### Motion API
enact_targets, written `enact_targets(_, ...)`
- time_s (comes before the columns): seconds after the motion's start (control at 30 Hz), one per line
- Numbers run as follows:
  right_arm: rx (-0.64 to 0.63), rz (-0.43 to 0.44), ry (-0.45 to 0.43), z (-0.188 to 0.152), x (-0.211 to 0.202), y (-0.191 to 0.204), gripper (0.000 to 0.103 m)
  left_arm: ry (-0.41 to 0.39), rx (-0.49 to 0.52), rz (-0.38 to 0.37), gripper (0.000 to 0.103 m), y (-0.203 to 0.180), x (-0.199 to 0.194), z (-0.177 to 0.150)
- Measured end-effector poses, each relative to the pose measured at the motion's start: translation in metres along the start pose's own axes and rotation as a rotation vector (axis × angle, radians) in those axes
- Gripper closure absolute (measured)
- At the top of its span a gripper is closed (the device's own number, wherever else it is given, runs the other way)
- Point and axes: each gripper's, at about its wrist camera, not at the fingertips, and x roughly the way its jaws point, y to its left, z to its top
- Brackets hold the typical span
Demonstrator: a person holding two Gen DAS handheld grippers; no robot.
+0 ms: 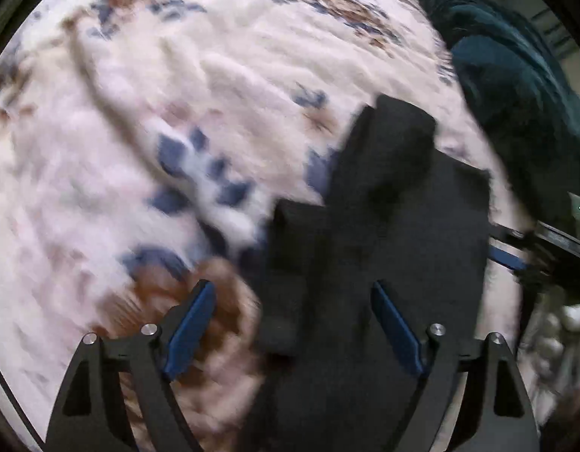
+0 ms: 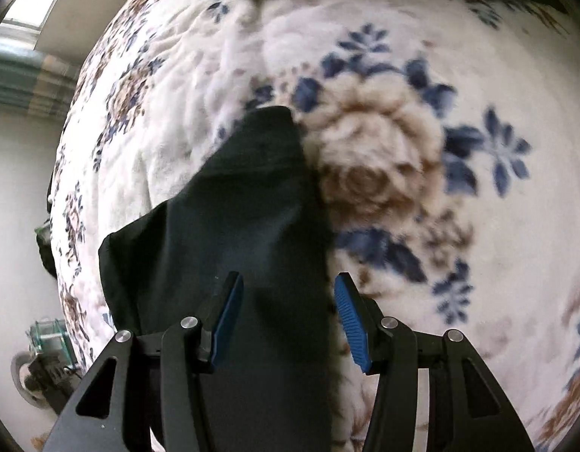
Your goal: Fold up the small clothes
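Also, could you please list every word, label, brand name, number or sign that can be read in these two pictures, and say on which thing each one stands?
None: no readable text appears in either view.
The black garment shows no tag or print.
The floral blanket carries only flower patterns.
The left gripper and the right gripper show no markings.
The dark teal fabric shows no label.

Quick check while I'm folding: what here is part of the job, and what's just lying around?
Part of the job:
black garment
left gripper
right gripper
floral blanket it lies on

Just lying about:
dark teal cloth at the blanket's far edge
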Motion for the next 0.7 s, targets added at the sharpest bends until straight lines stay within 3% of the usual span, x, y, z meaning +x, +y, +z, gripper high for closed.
enact_targets(0.03,0.002,0.005,0.004,0.0,0.003,0.002,0.05,0.004,0.029,-0.01,0.019,-0.006,0.003,-0.005)
enact_targets(0.1,0.023,0.019,0.02,-0.005,0.007,0.0,0.05,0.004,0.122,0.026,0.031,-0.021,0.01,-0.01)
enact_targets(0.13,0.04,0.027,0.03,-0.008,0.01,-0.003,0.05,0.012,0.154,0.01,0.059,-0.027,0.014,-0.013)
enact_targets(0.17,0.046,0.03,0.036,-0.012,0.011,-0.004,0.05,0.019,0.16,-0.023,0.072,-0.028,0.017,-0.012)
enact_targets(0.27,0.063,0.031,0.048,-0.022,0.015,-0.013,0.05,0.01,0.132,-0.098,0.077,-0.024,0.017,-0.008)
enact_targets(0.33,0.073,0.042,0.059,-0.027,0.018,-0.018,0.05,-0.002,0.028,-0.271,0.077,-0.008,0.006,-0.002)
enact_targets(0.37,0.076,0.046,0.066,-0.029,0.019,-0.02,0.05,-0.026,-0.065,-0.444,0.078,0.008,-0.001,-0.002)
enact_targets(0.43,0.082,0.053,0.079,-0.032,0.021,-0.021,0.05,-0.007,-0.233,-0.703,0.077,0.037,0.004,-0.005)
enact_targets(0.47,0.076,0.047,0.083,-0.033,0.022,-0.021,0.05,0.007,-0.349,-0.785,0.071,0.06,0.013,-0.008)
enact_targets(0.5,0.072,0.042,0.085,-0.034,0.022,-0.02,0.05,0.005,-0.379,-0.699,0.067,0.071,0.015,-0.007)
enact_targets(0.53,0.071,0.041,0.085,-0.034,0.021,-0.019,0.05,0.001,-0.379,-0.585,0.054,0.079,0.014,-0.006)
enact_targets(0.6,0.071,0.045,0.087,-0.035,0.019,-0.016,0.05,-0.016,-0.356,-0.469,0.05,0.086,0.004,0.0)
enact_targets(0.67,0.068,0.048,0.089,-0.035,0.017,-0.014,0.05,-0.061,-0.278,-0.398,0.034,0.075,-0.016,0.006)
enact_targets(0.7,0.064,0.048,0.087,-0.035,0.015,-0.012,0.05,-0.079,-0.242,-0.362,0.032,0.066,-0.02,0.009)
